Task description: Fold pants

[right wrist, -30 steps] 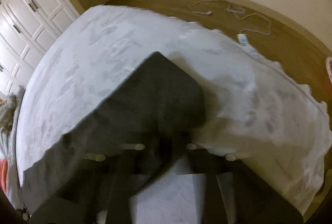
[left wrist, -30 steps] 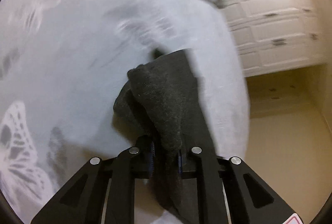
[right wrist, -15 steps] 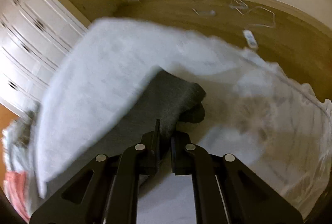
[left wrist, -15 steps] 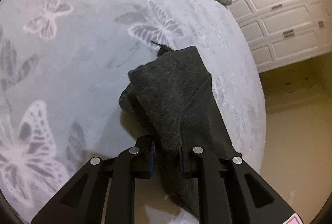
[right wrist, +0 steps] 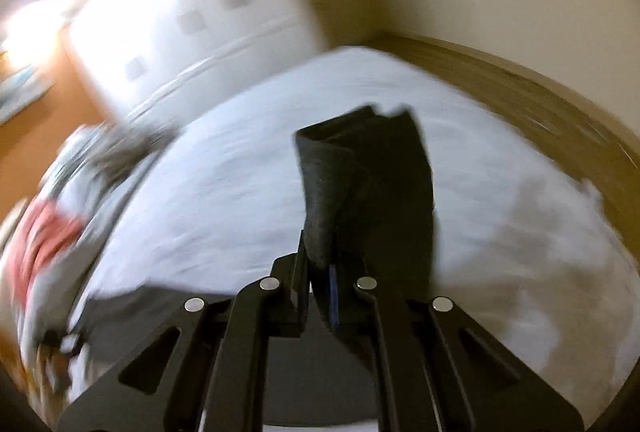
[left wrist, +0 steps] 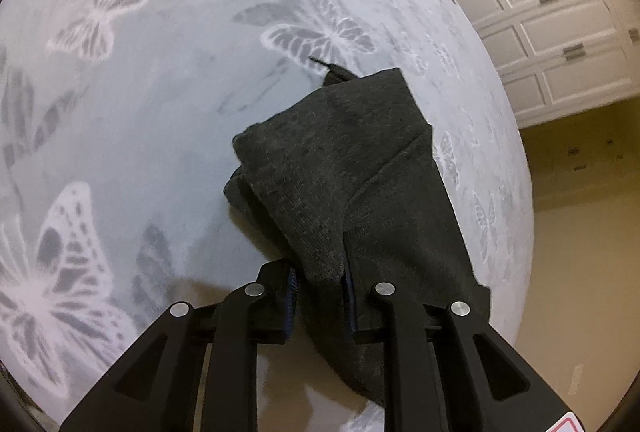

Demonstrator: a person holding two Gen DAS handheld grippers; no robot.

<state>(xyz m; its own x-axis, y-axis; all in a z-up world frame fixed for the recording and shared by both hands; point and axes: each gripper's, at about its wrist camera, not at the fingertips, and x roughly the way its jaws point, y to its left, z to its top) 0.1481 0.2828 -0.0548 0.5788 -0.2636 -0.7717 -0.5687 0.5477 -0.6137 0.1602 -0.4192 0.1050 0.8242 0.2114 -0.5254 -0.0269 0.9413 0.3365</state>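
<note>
Both grippers, left [left wrist: 318,286] and right [right wrist: 320,272], pinch the charcoal pants [left wrist: 352,168], draped toward twelve o'clock, for folding.

Layout: pants on bed

Pants [left wrist: 352,168] folded on blanket [left wrist: 160,112], gripped between left gripper [left wrist: 320,280] and right gripper [right wrist: 320,268]; cabinets [left wrist: 552,44] behind, right.

Butterfly bedspread [left wrist: 160,136], white panelled cabinets [left wrist: 560,44]

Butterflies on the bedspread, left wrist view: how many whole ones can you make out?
3. One at upper left, one at top centre just beyond the dark pants, one large at lower left. Fainter ones run along the right edge; others may be hidden.
</note>
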